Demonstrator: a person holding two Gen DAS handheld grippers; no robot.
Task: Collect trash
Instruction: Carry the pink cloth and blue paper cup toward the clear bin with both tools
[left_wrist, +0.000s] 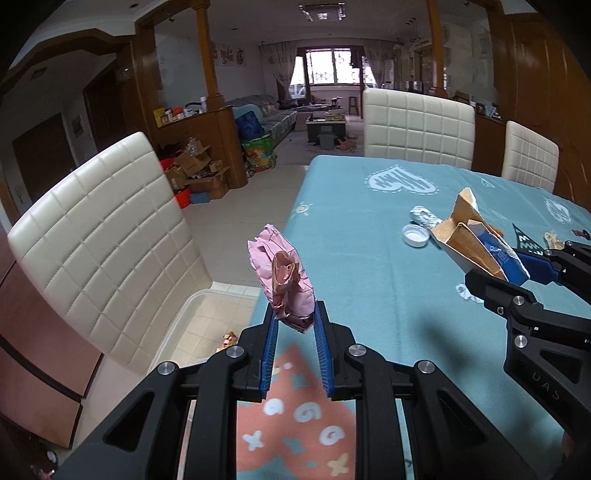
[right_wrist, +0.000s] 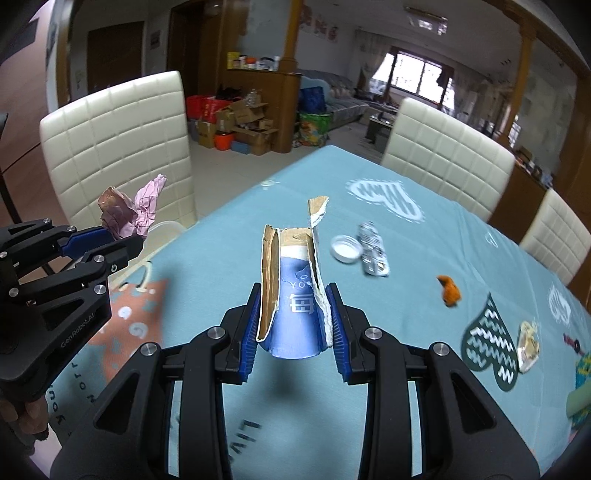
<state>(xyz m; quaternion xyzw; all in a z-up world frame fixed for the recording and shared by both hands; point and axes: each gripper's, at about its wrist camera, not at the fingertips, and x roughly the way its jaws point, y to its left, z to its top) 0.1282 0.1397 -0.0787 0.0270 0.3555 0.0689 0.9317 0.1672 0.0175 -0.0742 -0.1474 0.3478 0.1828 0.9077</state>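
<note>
A crumpled pink paper (left_wrist: 282, 275) is clamped in the left gripper (left_wrist: 294, 314) above the table's near-left edge, over the blue tablecloth (left_wrist: 369, 229). A torn blue carton (right_wrist: 295, 291) is pinched upright in the right gripper (right_wrist: 293, 314). 2 pieces of trash, a white cap (right_wrist: 346, 249) and a foil wrapper (right_wrist: 373, 250), are seen touching on the cloth, with an orange scrap (right_wrist: 449, 290) nearby. 3 white chairs (left_wrist: 417, 123) are drawn up.

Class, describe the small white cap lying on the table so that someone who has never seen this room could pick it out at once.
Start at the table with the light blue cloth printed with hearts. Near its middle, beyond the torn blue carton held in the right gripper, lies the white cap, touching a crushed silver foil wrapper. The cap alone is round, shallow and plain white with its hollow side up.
</note>
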